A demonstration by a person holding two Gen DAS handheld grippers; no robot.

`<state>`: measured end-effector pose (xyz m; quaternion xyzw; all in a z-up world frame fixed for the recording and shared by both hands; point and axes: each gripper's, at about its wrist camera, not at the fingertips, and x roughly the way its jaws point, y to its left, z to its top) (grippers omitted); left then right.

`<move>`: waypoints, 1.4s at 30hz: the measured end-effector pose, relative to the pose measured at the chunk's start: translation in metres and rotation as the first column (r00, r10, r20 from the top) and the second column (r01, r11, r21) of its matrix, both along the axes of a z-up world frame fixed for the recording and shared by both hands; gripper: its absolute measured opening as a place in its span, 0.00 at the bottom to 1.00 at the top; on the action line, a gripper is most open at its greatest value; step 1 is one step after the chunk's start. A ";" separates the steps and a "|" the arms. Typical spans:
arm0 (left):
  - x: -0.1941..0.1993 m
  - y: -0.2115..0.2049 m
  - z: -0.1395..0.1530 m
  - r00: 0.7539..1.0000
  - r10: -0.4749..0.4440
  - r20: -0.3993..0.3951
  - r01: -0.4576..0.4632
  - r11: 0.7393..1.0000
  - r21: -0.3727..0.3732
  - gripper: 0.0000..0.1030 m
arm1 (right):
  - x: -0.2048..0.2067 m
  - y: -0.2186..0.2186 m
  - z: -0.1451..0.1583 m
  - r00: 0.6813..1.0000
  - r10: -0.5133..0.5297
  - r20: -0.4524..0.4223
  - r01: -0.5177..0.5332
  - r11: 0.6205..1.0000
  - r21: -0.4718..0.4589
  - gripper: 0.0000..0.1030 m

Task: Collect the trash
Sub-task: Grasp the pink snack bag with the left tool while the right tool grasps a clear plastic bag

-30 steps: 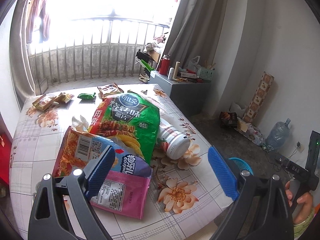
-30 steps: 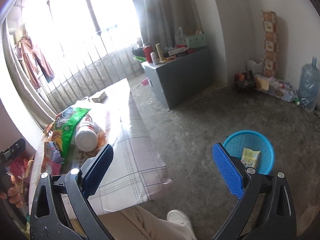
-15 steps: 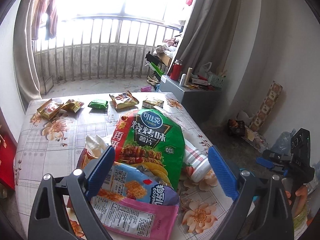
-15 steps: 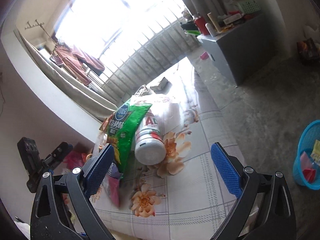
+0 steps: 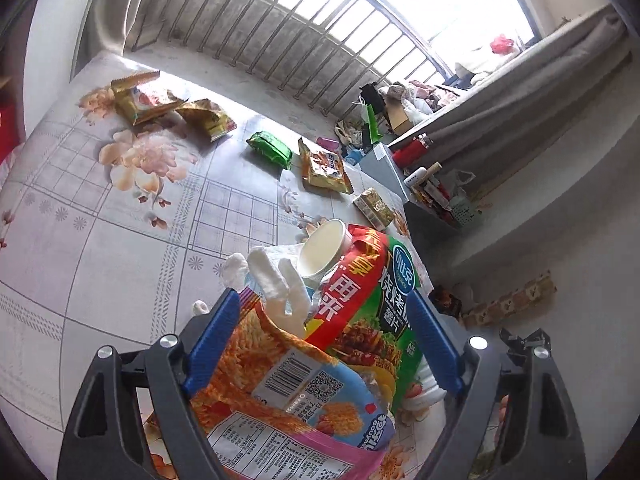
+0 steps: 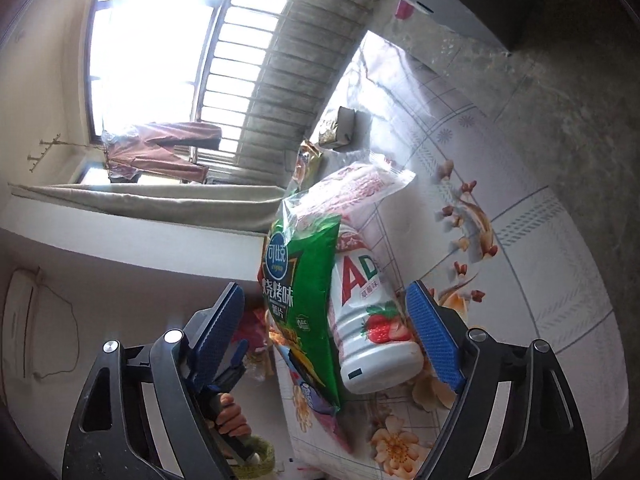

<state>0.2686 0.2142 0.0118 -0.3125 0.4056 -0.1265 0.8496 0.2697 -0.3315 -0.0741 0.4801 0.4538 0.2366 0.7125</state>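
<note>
Left wrist view first: pretty much all the trash is on the counter (image 5: 120, 216) and not yet collected, so I'd say the job is barely started, at least as far as these shots show. The left gripper (image 5: 324, 344) has its fingers closing around the near pile, with the orange crinkly snack bag (image 5: 280, 384) and the glossy green chip bag (image 5: 372, 316) sitting between them, but the blue ribbed pads don't look like they're pressing on anything yet. There's a crumpled white tissue (image 5: 276, 280) poking up at 12 o'clock from the orange bag, and a round white bottle base (image 5: 322, 248) just behind it. Further out at 11 o'clock are shiny gold foil wrappers (image 5: 140, 100), then a small green packet (image 5: 270, 150), another gold wrapper (image 5: 324, 168) and a little boxy pack (image 5: 374, 208) toward 1 o'clock. The cloth is a smooth floral plastic sheet.

Right wrist view: the right gripper (image 6: 326, 336) is closing too, straddling the same green bag and a hard white plastic bottle (image 6: 372, 320) with a strawberry label, lying on its side. No firm squeeze visible here either. A clear pinkish film bag (image 6: 360, 184) lies at 12 o'clock past the bottle. No bin shows in either view, so everything is left to carry off
</note>
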 end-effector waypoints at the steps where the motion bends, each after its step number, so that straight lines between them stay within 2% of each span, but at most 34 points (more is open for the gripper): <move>1: 0.005 0.004 -0.003 1.000 0.014 -0.019 -0.014 1.000 -0.017 0.72 | 0.005 0.002 -0.003 1.000 -0.004 -0.020 0.004 1.000 0.015 0.76; 5: 0.014 0.006 -0.010 1.000 0.002 -0.013 -0.002 1.000 -0.007 0.71 | 0.022 0.005 -0.013 0.995 -0.018 -0.096 0.025 0.997 0.075 0.76; 10: 0.014 0.014 -0.027 0.999 -0.001 -0.043 -0.001 0.999 -0.049 0.68 | 0.038 0.010 -0.028 0.982 -0.025 -0.188 0.051 0.989 0.136 0.75; 13: 0.007 0.020 -0.031 1.000 -0.009 -0.022 0.008 0.999 -0.046 0.66 | 0.049 0.017 -0.040 0.969 -0.030 -0.247 0.070 0.985 0.156 0.74; 15: 0.002 0.024 -0.032 1.000 -0.010 -0.011 0.010 0.999 -0.046 0.64 | 0.056 0.018 -0.049 0.955 -0.033 -0.296 0.089 0.980 0.179 0.70; 17: 0.000 0.027 -0.032 1.000 -0.013 -0.001 0.013 0.999 -0.050 0.62 | 0.062 0.019 -0.060 0.938 -0.038 -0.344 0.115 0.971 0.208 0.58; 19: 0.000 0.031 -0.031 1.000 -0.014 0.007 0.014 0.998 -0.055 0.61 | 0.068 0.020 -0.065 0.930 -0.041 -0.365 0.135 0.962 0.236 0.54; 22: 0.003 0.038 -0.031 1.000 -0.007 0.000 0.007 0.998 -0.067 0.59 | 0.074 0.020 -0.064 0.929 -0.052 -0.366 0.157 0.952 0.264 0.52; 24: 0.004 0.039 -0.030 1.000 -0.011 0.003 0.011 0.997 -0.078 0.59 | 0.079 0.020 -0.064 0.929 -0.063 -0.365 0.173 0.945 0.279 0.44; 26: 0.002 0.037 -0.030 1.000 -0.021 0.009 0.021 0.996 -0.081 0.57 | 0.081 0.019 -0.067 0.927 -0.062 -0.370 0.179 0.940 0.291 0.24; 29: -0.003 0.032 -0.031 0.999 -0.041 0.020 0.043 0.995 -0.088 0.56 | 0.079 0.014 -0.073 0.928 -0.066 -0.367 0.191 0.930 0.314 0.08; 31: -0.009 0.029 -0.032 0.998 -0.055 0.026 0.057 0.994 -0.090 0.54 | 0.074 0.012 -0.073 0.934 -0.080 -0.348 0.200 0.925 0.324 0.02; 39: -0.057 0.012 -0.028 0.991 -0.117 0.063 0.123 0.987 -0.102 0.52 | 0.045 -0.014 -0.038 0.975 -0.113 -0.193 0.184 0.895 0.406 0.00; 42: -0.077 -0.011 -0.024 0.981 -0.175 0.084 0.180 0.982 -0.056 0.52 | 0.027 -0.026 -0.023 0.983 -0.133 -0.129 0.176 0.888 0.425 0.00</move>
